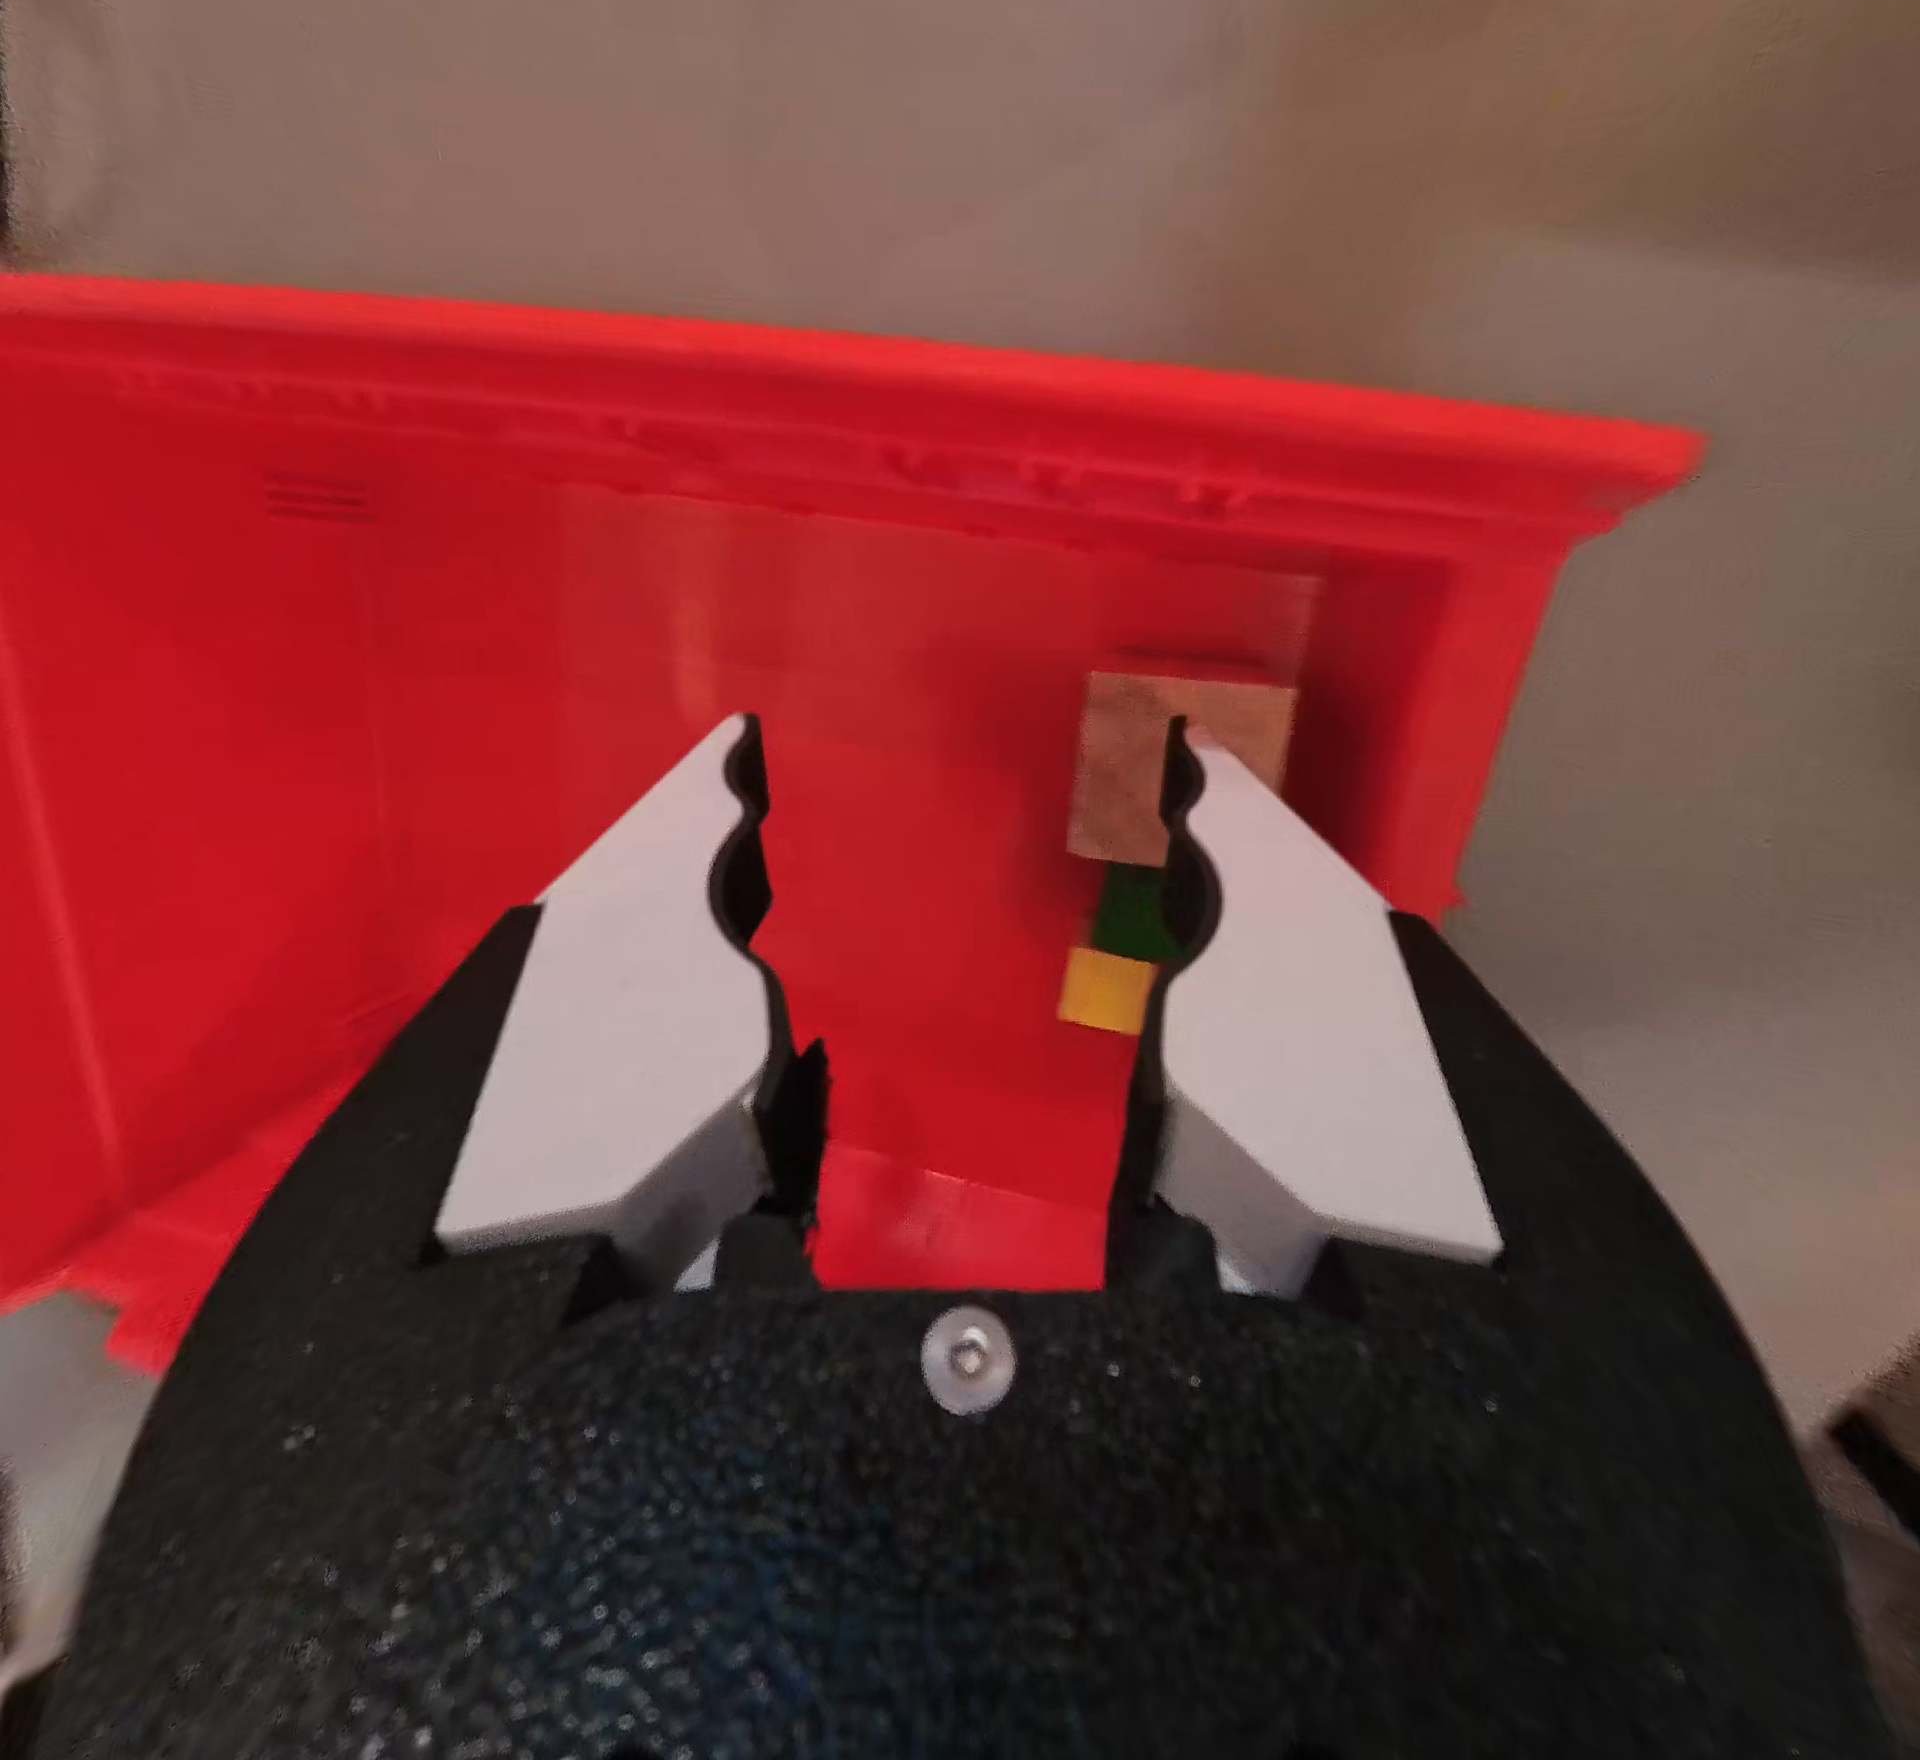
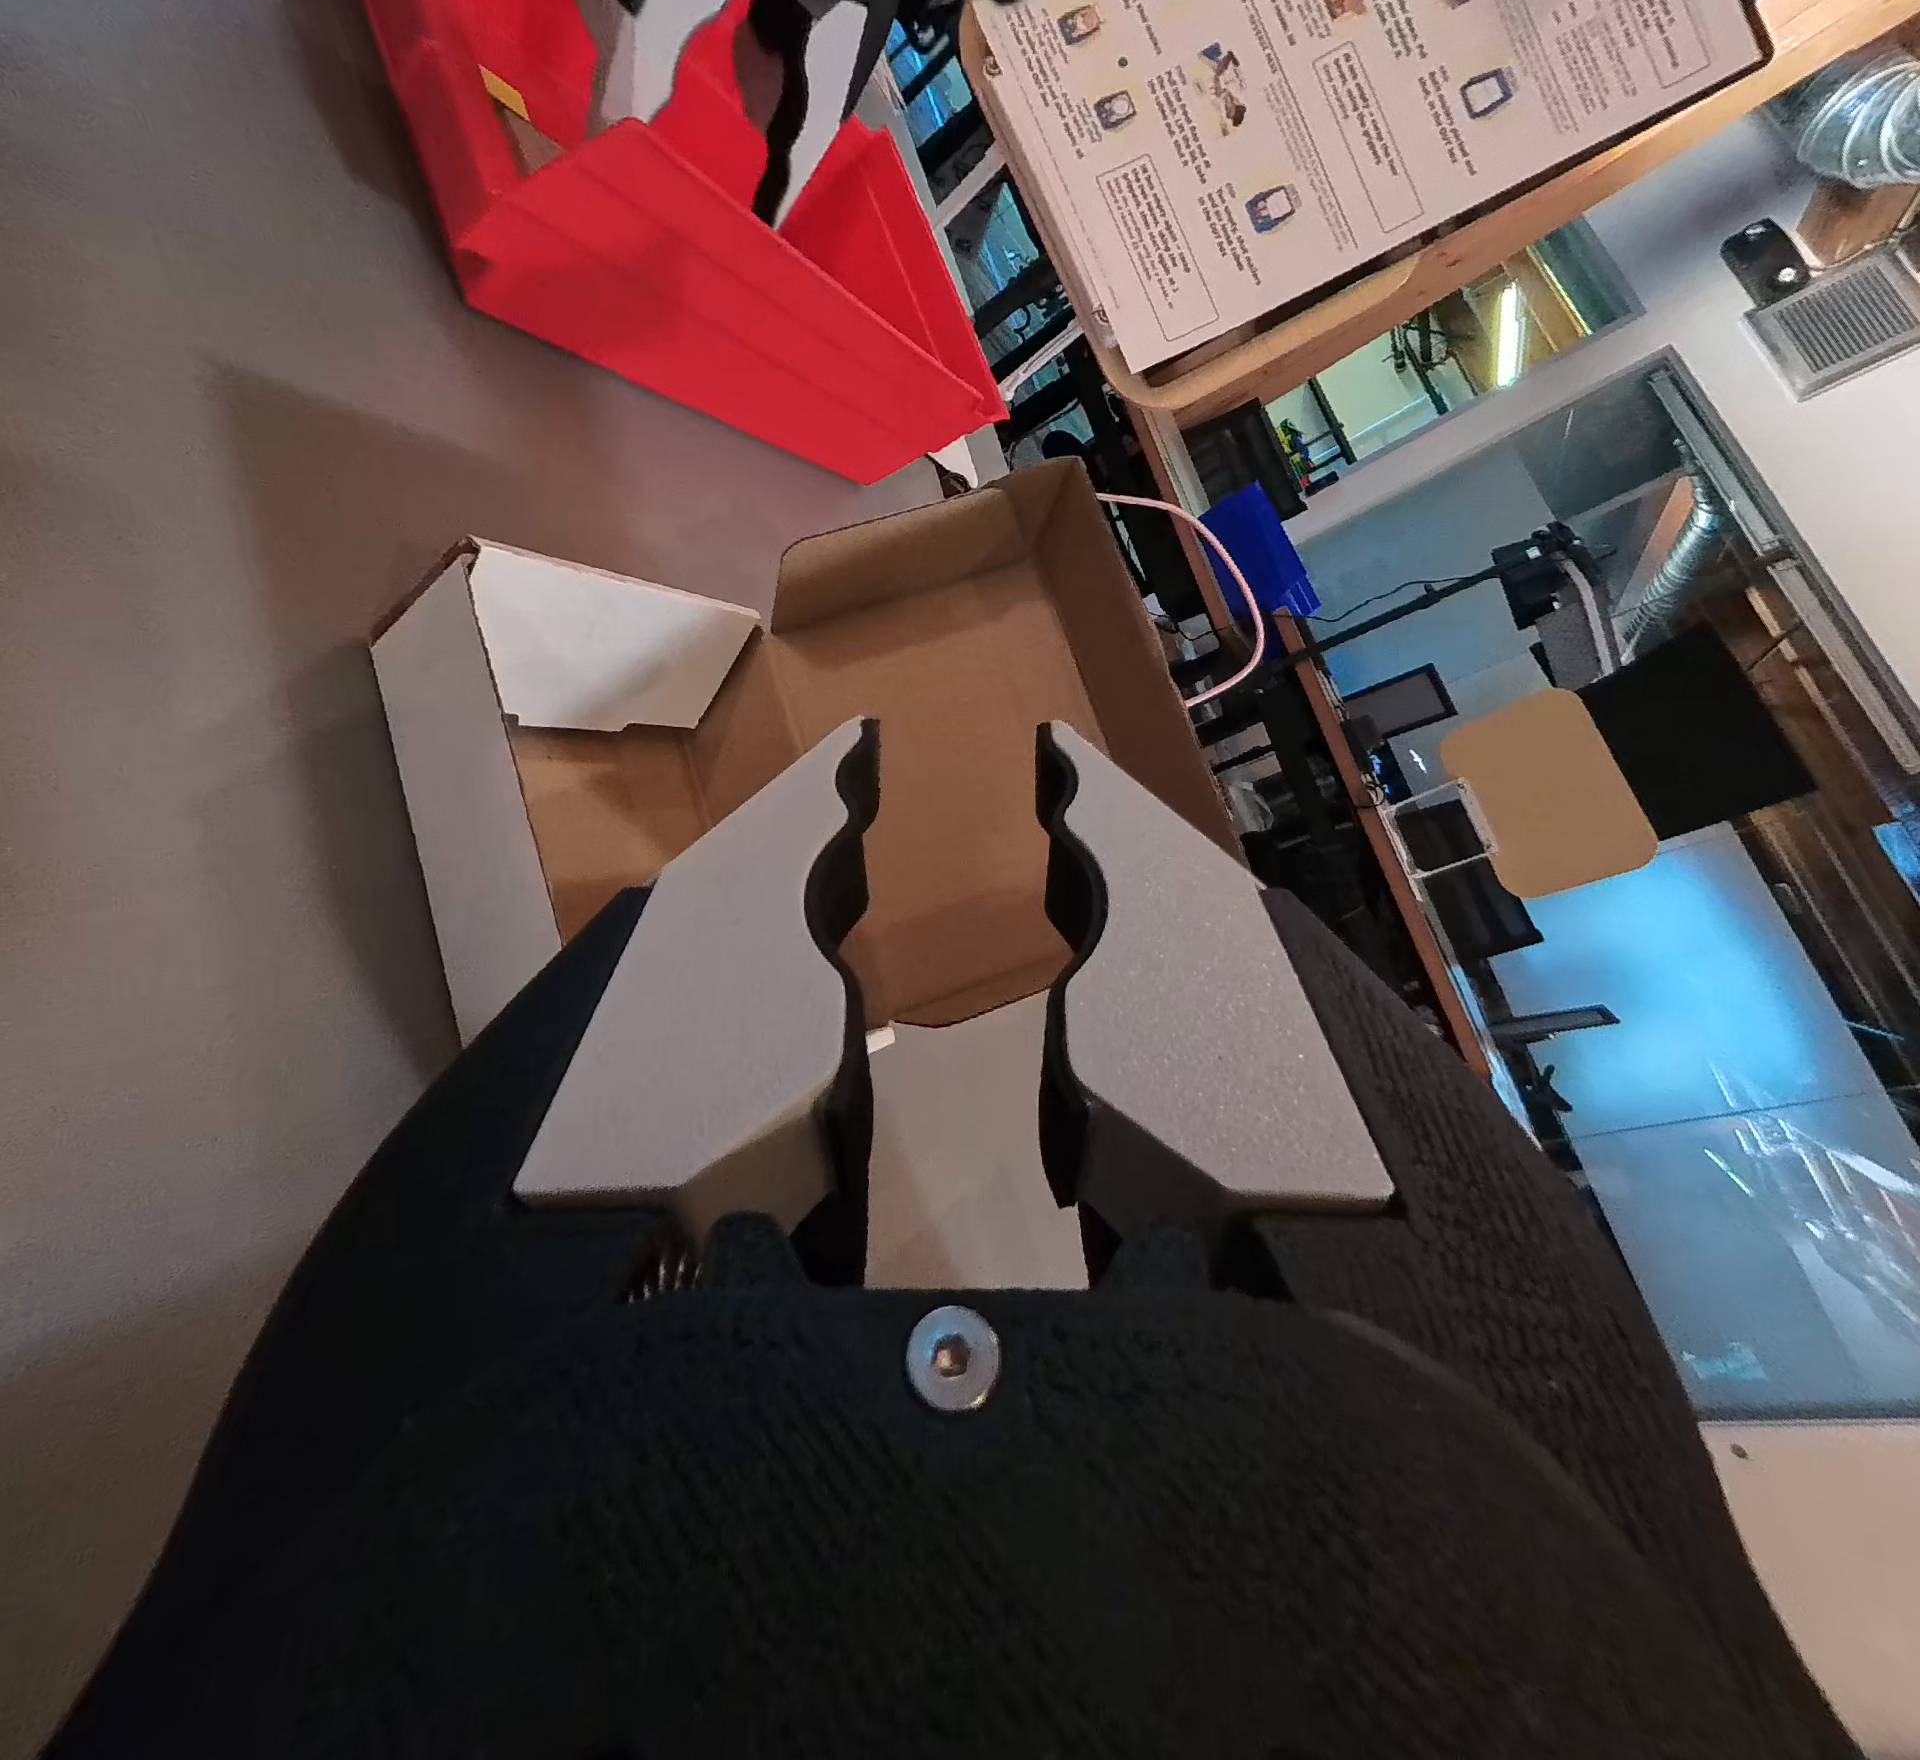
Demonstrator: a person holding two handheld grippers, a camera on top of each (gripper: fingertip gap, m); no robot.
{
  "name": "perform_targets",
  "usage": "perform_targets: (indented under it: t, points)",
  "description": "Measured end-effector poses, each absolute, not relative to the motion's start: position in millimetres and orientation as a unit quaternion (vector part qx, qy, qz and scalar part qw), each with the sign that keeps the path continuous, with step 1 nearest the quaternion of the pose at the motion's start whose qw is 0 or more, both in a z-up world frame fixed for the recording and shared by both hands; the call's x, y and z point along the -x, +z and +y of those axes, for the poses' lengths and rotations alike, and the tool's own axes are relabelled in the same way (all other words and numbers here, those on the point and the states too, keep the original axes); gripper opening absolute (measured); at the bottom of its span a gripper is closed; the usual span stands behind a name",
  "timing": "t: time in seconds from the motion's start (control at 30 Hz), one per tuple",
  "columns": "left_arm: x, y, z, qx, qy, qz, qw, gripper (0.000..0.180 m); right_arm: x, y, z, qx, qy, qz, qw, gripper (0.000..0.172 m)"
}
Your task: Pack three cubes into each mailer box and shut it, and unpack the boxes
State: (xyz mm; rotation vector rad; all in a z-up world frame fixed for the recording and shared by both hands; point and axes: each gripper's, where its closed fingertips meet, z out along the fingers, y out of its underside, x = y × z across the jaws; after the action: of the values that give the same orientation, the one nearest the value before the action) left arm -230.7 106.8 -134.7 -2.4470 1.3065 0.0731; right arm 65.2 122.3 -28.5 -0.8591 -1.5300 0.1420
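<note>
Two grippers, both with jaws spread and nothing between the pads.

Left gripper (image 1: 966, 723): 2 white fingers wide apart, over the inside of a red bin (image 1: 312, 775). Only bin floor shows between the tips. 3 cubes sit in the bin near its right end wall, in a row running away from the camera: yellow cube (image 1: 1103, 983) nearest, green cube (image 1: 1130, 915) behind it, wood cube (image 1: 1127, 765) farthest. The right fingertip (image 1: 1195, 775) overlaps the wood cube in view; contact cannot be told, frame is motion-blurred. A paler tan patch on the wall behind the wood cube looks like a reflection, not counted.

Right gripper (image 2: 956, 734): 2 fingers apart, narrower gap than the left, pointing into the open mailer box (image 2: 935, 671). Only 1 box in view. It lies on the grey table (image 2: 208, 360) with its brown inside showing and no cubes in the visible part. Its white lid (image 2: 436, 775) is folded back on the left, 1 white flap (image 2: 603, 640) leaning in over it.

Outward in the right view: left gripper (image 2: 717, 141) hangs over the red bins, jaws open. 2 red bins visible side by side; a yellow and a tan cube show in the near one. 1 clipboard (image 2: 1351, 79) with a printed sheet on a wooden shelf edge. 1 blue bin (image 2: 1257, 557) and 1 pink cable (image 2: 1236, 588) beyond the box.
</note>
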Motion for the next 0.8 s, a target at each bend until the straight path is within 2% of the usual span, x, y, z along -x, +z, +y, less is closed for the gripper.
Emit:
perform_targets:
  t: [0.03,0.13,0.4,0.43,0.47,0.5,0.6,0.7,0.8]
  points:
    - [222.4,-133.6,100.7,0.87,-0.006,0.46,0.177,0.076,-65.1,-29.2,122.2,0.376,0.062,-0.671,0.636,0.029]
    - [213.2,-133.5,86.4,0.875,-0.045,0.459,0.146,0.077,-64.8,-30.1,122.0,0.377,0.063,-0.673,0.634,0.028]
    - [227.3,-165.2,75.9,0.874,-0.003,0.481,0.072,0.071,-64.0,-34.3,122.4,0.378,0.057,-0.679,0.627,0.028]
    - [225.7,-167.7,74.6,0.871,-0.006,0.487,0.067,0.067,-64.1,-34.7,123.0,0.378,0.055,-0.679,0.627,0.028]
    - [223.0,-167.9,73.5,0.867,-0.011,0.493,0.066,0.054,-64.4,-35.0,123.6,0.379,0.054,-0.679,0.626,0.028]
    - [224.1,-166.3,79.0,0.863,0.006,0.499,0.079,0.042,-64.6,-35.2,124.0,0.379,0.053,-0.679,0.626,0.027]
    - [230.4,-154.2,86.9,0.852,0.043,0.513,0.092,0.042,-66.0,-33.1,125.4,0.379,0.049,-0.675,0.631,0.027]
    - [219.0,-123.3,104.8,0.844,0.063,0.509,0.159,0.042,-67.8,-24.0,127.3,0.378,0.049,-0.659,0.648,0.025]
    - [201.3,-78.3,122.4,0.802,0.146,0.532,0.227,0.042,-74.0,-7.6,134.1,0.372,0.033,-0.625,0.685,0.023]
